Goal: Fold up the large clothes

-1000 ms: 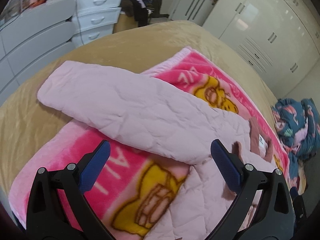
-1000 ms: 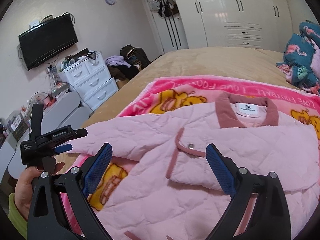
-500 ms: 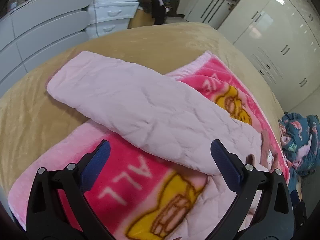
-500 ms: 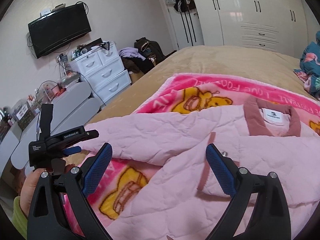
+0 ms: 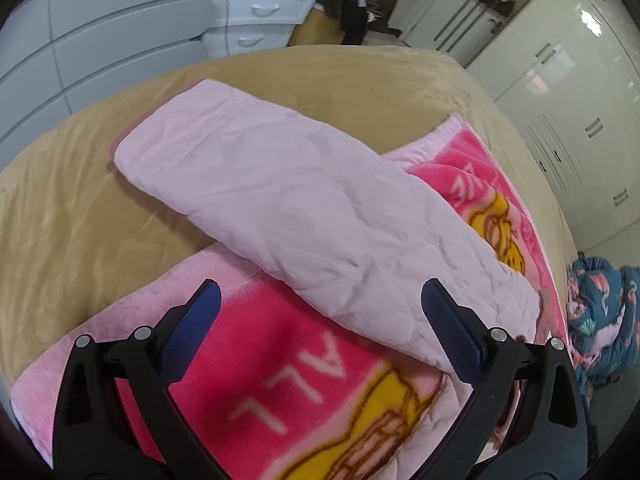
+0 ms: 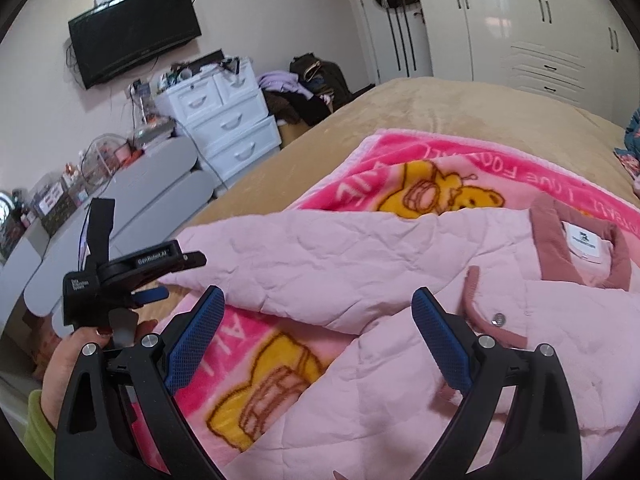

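On the left, the left gripper [image 5: 320, 320] has swung outward over the last second: the sleeve [image 5: 304, 216] of the pink quilted jacket [image 6: 440, 380] now fills more of its view, and the cuff [image 5: 132, 140], lying out on the tan bed [image 5: 72, 216] past the edge of the pink cartoon blanket [image 5: 280, 380], sits nearer its centre. Its fingers [image 5: 192, 328] stand wide apart and hold nothing. In the middle, the jacket lies face up across the blanket with the sleeve stretched out to the side. On the right, the right gripper [image 6: 316, 336] has also turned leftward, so the collar [image 6: 576, 248] has slid toward the edge of its view; its fingers [image 6: 440, 340] are likewise spread and empty above the jacket's front. Judging from this, both are lining up on the sleeve, likely to fold it in across the body; no fold is made yet.
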Demonstrator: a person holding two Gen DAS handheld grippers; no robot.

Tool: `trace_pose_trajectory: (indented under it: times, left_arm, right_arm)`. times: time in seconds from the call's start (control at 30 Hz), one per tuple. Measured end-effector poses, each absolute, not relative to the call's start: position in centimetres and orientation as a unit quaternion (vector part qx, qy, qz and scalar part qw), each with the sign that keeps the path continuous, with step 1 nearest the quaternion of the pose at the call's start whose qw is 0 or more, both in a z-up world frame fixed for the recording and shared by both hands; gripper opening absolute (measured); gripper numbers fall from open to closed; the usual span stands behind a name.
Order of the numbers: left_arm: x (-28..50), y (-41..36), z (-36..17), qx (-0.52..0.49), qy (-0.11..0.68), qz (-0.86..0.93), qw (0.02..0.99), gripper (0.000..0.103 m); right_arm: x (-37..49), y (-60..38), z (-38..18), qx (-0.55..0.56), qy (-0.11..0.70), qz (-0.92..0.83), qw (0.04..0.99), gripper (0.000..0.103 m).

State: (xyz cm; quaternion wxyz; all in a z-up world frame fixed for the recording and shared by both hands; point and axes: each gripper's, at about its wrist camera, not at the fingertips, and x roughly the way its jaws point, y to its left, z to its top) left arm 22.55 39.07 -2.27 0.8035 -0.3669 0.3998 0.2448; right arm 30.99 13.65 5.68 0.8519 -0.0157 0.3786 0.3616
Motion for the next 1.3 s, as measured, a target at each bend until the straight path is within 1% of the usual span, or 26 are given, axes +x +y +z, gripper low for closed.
trace_pose_trajectory:
  times: [0.23, 0.53, 0.87, 1.13, 1.17, 1.2, 1.23, 1.27, 1.3]
  left_arm:
    - [22.3, 41.0, -4.0, -0.393, 0.397, 0.257, 0.789, 0.094]
    - [22.7, 43.2, -7.8, -0.447, 0.383, 0.252, 0.768, 0.094]
    - [22.9, 46.5, -9.6, -0.509, 0.323, 0.256, 0.755, 0.094]
    - [23.1, 47.3, -9.1, -0.509, 0.288, 0.267, 0.766, 0.094]
    - [23.0, 47.2, -9.0, -0.504, 0.286, 0.268, 0.770, 0.087]
    - [22.9, 47.1, -8.8, -0.499, 0.287, 0.271, 0.772, 0.072]
    - [22.8, 47.0, -8.7, -0.494, 0.289, 0.270, 0.774, 0.062]
    - [22.7, 47.0, -8.4, -0.496, 0.282, 0.256, 0.781, 0.040]
    - [22.9, 46.9, -8.2, -0.499, 0.275, 0.242, 0.785, 0.025]
  right_arm:
    - [31.2, 16.6, 3.9, -0.058, 0.391, 0.371, 0.841, 0.094]
    - [31.7, 17.2, 2.0, -0.053, 0.411, 0.375, 0.829, 0.094]
    - [32.4, 12.3, 0.9, -0.022, 0.426, 0.348, 0.834, 0.094]
    - [31.6, 6.3, 0.2, 0.017, 0.434, 0.311, 0.845, 0.094]
    - [31.5, 5.5, 0.2, 0.023, 0.434, 0.306, 0.847, 0.094]
    - [31.5, 4.7, 0.2, 0.029, 0.434, 0.300, 0.849, 0.094]
    - [31.3, 4.1, 0.4, 0.034, 0.433, 0.295, 0.851, 0.094]
    - [31.2, 3.7, 0.4, 0.037, 0.432, 0.292, 0.852, 0.094]
    - [31.1, 3.0, 0.6, 0.042, 0.431, 0.289, 0.854, 0.094]
